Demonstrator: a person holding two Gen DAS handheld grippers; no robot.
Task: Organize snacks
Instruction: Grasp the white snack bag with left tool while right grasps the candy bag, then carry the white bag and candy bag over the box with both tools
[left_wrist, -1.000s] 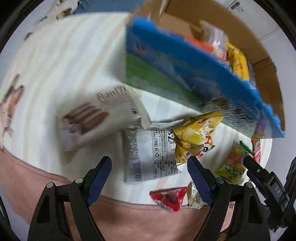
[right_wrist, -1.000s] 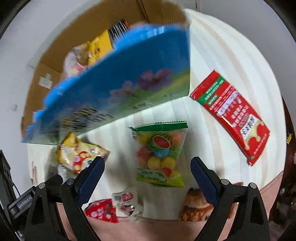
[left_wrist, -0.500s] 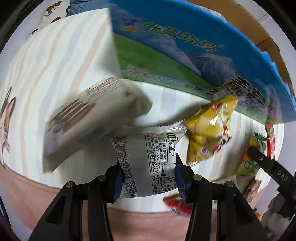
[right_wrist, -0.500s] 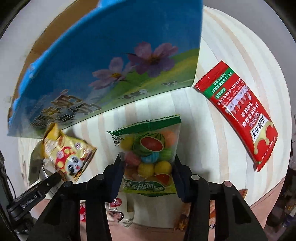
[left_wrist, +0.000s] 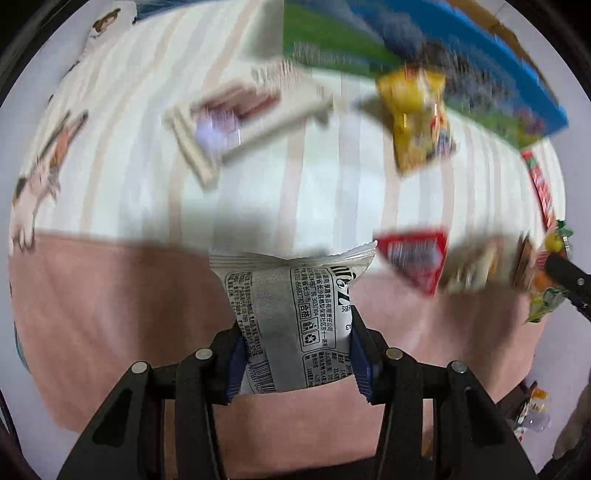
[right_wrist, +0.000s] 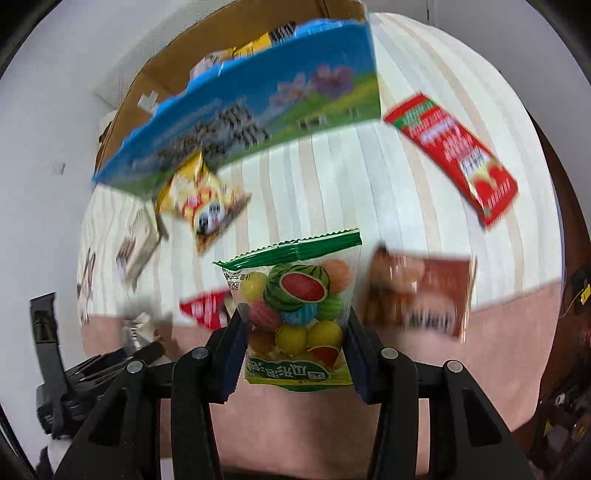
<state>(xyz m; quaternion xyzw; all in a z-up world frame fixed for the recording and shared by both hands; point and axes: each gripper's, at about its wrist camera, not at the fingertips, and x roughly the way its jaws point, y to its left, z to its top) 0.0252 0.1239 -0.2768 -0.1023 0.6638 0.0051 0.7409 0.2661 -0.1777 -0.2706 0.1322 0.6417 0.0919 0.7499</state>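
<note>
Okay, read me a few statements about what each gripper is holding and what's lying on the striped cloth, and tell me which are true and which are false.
1. The left gripper has its jaws shut on a white snack packet. True.
2. The right gripper is empty. False: its jaws are shut on a fruit candy bag with a green top edge.
3. A long red packet lies on the striped cloth, apart from both grippers. True.
4. The yellow snack bag is held by the right gripper. False: it lies on the cloth close to the blue box.
5. The blue box shows flowers and green grass on its side. True.
</note>
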